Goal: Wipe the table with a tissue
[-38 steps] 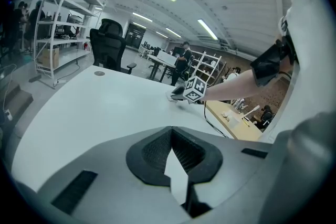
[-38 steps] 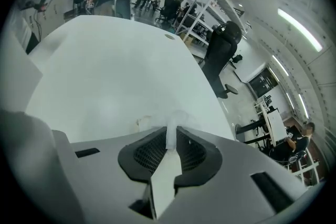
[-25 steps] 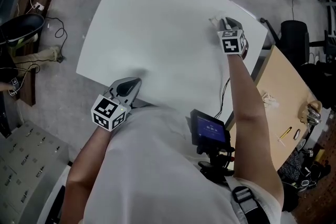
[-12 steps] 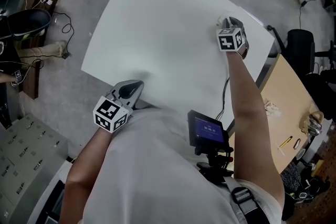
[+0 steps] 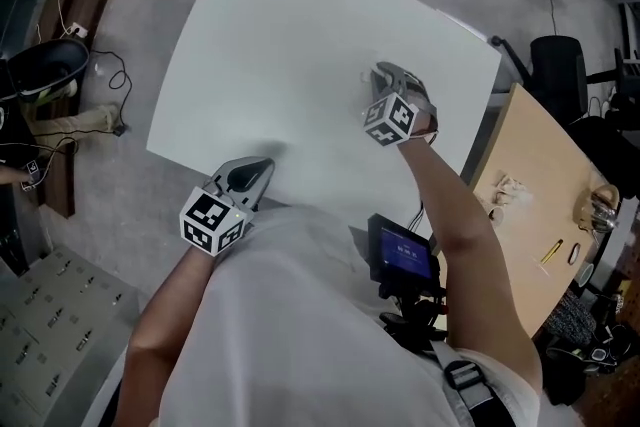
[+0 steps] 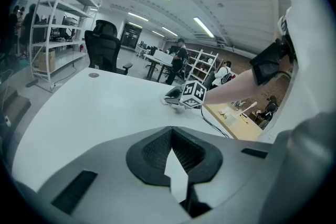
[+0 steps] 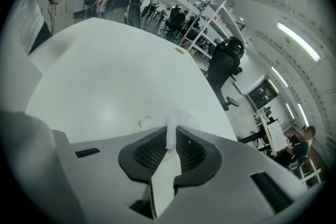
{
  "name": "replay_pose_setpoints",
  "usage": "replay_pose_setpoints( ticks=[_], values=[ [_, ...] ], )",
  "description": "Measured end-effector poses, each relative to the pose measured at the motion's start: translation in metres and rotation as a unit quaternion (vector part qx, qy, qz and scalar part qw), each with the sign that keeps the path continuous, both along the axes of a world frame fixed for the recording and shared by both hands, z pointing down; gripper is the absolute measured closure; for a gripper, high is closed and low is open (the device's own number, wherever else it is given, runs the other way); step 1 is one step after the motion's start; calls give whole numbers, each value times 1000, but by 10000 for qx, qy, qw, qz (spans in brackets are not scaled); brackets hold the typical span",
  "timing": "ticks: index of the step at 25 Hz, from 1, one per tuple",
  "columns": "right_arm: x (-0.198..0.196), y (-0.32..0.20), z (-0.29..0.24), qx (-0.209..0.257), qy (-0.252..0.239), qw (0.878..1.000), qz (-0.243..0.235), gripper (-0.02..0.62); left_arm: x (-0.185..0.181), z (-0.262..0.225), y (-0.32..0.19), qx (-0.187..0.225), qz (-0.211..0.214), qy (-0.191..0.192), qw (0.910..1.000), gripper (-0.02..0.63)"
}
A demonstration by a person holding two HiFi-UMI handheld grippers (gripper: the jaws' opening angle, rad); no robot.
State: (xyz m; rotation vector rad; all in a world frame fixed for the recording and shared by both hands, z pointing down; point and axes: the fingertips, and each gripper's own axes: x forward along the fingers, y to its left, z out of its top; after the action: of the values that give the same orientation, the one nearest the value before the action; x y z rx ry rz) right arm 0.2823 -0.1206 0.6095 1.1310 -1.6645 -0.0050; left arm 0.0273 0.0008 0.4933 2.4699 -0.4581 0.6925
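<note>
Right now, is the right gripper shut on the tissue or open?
Shut: the right gripper pinches the tissue between its jaws, with a white wad bulging out ahead of them.

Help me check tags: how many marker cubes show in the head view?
2. One black-and-white marker cube tops the left gripper at the white table's near edge; the other tops the right gripper over the table's right side.
</note>
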Motion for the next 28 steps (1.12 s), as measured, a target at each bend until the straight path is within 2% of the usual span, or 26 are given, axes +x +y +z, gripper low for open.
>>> replay_pose_setpoints(
  ticks=[6, 9, 10, 12, 14, 16, 18, 20, 21, 23, 25, 28],
  values=[
    [-43, 69, 1, -386, -835, 9951, -357, 543, 12, -2, 7, 60, 232, 79, 9997, 600],
    [-63, 109, 5, -893, -1186, 9868, -641, 543, 20, -2, 12, 80, 370, 148, 9992, 600],
    [-71, 124, 6, -1196, -1397, 9802, -739, 543, 23, -2, 13, 87, 416, 174, 9989, 600],
    [-89, 152, 4, -1826, -2032, 9580, -872, 543, 27, -2, 14, 107, 511, 222, 9984, 600],
    [-104, 168, -10, -1970, -2849, 9356, -681, 542, 29, -2, 13, 135, 598, 283, 9977, 600],
    [-108, 170, -32, -1681, -3778, 9105, -77, 541, 28, -3, 8, 174, 650, 365, 9971, 600],
    [-102, 166, -55, -1237, -4667, 8735, 618, 541, 27, -4, 1, 207, 664, 441, 9966, 600],
    [-95, 164, -75, -795, -5281, 8374, 1166, 541, 20, -7, -6, 225, 633, 511, 9964, 600],
    [-98, 166, -81, -583, -5436, 8260, 1371, 541, 10, -7, -7, 241, 622, 552, 9962, 600],
    [-115, 172, -89, -156, -5473, 8194, 1696, 541, -20, -6, -11, 311, 673, 667, 9950, 600],
    [-127, 176, -92, 232, -5331, 8229, 1954, 541, -41, -4, -18, 390, 793, 781, 9930, 600],
    [-124, 182, -101, 669, -5210, 8206, 2252, 541, -46, -5, -21, 422, 975, 829, 9909, 600]
  ],
)
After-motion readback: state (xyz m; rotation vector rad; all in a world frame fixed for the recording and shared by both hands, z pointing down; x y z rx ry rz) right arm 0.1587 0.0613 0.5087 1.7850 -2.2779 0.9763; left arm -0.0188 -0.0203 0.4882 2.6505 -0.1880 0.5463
